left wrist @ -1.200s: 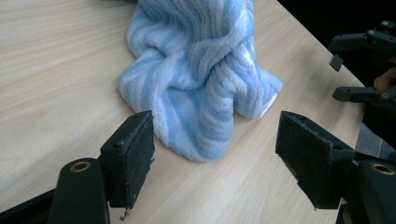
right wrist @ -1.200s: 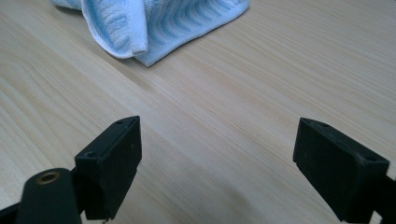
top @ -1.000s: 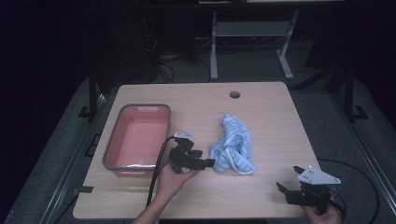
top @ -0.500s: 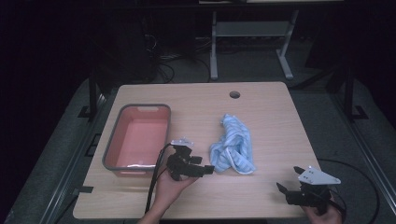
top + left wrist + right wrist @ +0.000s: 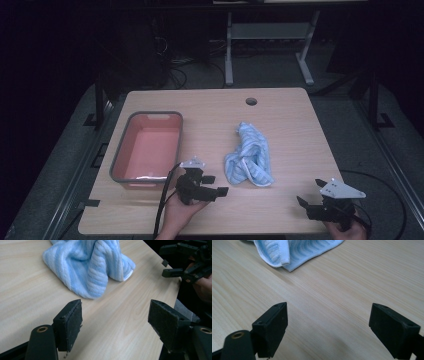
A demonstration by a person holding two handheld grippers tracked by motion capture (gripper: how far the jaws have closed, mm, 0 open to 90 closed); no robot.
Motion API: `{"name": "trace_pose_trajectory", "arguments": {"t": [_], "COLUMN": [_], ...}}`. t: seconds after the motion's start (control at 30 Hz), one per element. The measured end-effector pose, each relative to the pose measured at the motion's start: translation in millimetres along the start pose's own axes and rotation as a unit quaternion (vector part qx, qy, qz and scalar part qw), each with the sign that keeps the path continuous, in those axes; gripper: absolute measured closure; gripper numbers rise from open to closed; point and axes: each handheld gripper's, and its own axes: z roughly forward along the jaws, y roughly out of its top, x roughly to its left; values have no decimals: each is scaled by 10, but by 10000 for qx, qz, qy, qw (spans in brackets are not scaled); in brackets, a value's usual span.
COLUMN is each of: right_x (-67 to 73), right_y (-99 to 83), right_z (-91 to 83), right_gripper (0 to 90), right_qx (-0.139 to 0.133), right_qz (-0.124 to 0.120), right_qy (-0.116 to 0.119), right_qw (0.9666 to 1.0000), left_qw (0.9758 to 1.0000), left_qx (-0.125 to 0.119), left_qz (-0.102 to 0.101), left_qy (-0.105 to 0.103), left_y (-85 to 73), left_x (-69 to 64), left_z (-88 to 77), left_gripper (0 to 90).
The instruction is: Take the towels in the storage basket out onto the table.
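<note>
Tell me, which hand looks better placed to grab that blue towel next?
Probably the left. The left gripper sits just beside the blue towel, open and pointing at it. The right gripper waits farther off at the table's near corner, also open.

On the table point(image 5: 290, 125), the towel point(image 5: 248, 161) lies right of the bin point(image 5: 120, 159).

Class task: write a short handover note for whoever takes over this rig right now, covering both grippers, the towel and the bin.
Left gripper: open, empty, near the blue towel, jaws toward it, not touching.
Right gripper: open, empty, at the table's near right corner.
Towel: crumpled at mid-table, ungripped.
Pink bin: left of the towel, nothing visible in it.
Done: nothing gripped yet.
Left: probably grasping the towel; likely into the bin.
</note>
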Motion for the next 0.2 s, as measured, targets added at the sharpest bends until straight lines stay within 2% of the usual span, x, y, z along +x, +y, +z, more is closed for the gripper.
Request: {"name": "trace_pose_trajectory", "arguments": {"t": [0.13,0.2], "right_x": [7,8], "right_y": [0,-13], "right_z": [-7,-15], "right_gripper": [149,148], "right_qx": [-35,-54], "right_qz": [-10,-26], "right_qy": [28,14], "right_qw": [10000,10000], "left_qw": [9997,9996], "left_qx": [27,81], "left_qz": [184,274], "left_qy": [138,85], "left_y": [-42,-62], "left_x": [-33,-29], "left_z": [-13,7], "left_gripper": [264,258]}}
